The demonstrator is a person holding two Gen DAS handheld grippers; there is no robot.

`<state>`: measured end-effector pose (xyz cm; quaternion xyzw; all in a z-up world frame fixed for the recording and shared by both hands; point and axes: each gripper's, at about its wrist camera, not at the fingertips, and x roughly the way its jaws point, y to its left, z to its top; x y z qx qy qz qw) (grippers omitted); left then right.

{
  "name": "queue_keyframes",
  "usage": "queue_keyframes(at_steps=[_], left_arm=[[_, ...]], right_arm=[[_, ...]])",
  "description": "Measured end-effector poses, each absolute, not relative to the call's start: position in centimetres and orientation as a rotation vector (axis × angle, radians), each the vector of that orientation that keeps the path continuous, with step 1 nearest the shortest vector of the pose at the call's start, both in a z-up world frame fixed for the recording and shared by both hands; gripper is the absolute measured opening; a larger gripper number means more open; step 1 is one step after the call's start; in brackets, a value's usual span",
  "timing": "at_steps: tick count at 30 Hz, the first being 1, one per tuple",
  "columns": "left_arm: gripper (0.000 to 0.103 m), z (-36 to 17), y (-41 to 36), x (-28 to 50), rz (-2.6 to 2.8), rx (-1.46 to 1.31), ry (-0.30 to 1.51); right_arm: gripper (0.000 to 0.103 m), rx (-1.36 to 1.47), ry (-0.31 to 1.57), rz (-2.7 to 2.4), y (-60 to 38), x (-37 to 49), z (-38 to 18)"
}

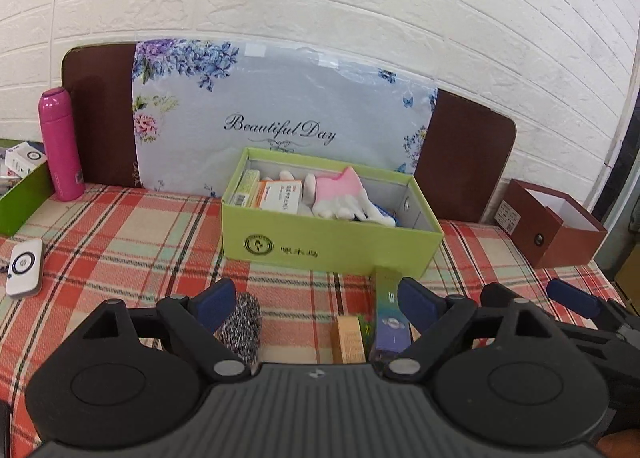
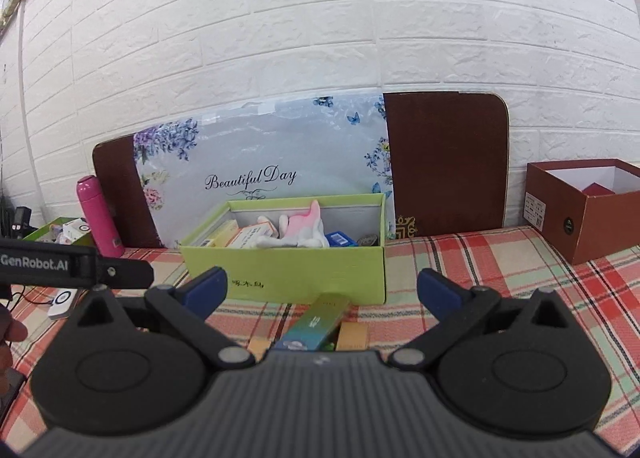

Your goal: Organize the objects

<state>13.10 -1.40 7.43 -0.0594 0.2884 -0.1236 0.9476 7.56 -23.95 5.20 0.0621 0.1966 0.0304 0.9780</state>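
A lime-green box (image 1: 320,244) stands on the plaid cloth and holds cartons and a pink-and-white glove (image 1: 344,198); it also shows in the right wrist view (image 2: 304,270). My left gripper (image 1: 316,304) is open in front of it, above a grey knitted roll (image 1: 242,328), a long blue-green carton (image 1: 390,314) and a small tan carton (image 1: 347,340). My right gripper (image 2: 322,292) is open, with the same blue-green carton (image 2: 314,324) lying between its fingers, apart from both. Its blue fingers (image 1: 572,300) show at the right of the left wrist view.
A pink bottle (image 1: 60,146) and a second green box (image 1: 22,198) with small items stand at the left. A white round-buttoned device (image 1: 24,268) lies on the cloth. A brown box (image 1: 556,224) stands at the right. A floral board (image 1: 280,114) leans on the white brick wall.
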Motion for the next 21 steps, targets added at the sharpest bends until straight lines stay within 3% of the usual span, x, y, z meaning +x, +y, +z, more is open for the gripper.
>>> queue_keyframes(at_steps=[21], left_arm=[[0.091,0.9,-1.4,8.5,-0.229,-0.110,0.749]], right_arm=[[0.103,0.106,0.565,0.103,-23.1,-0.9,-1.4]])
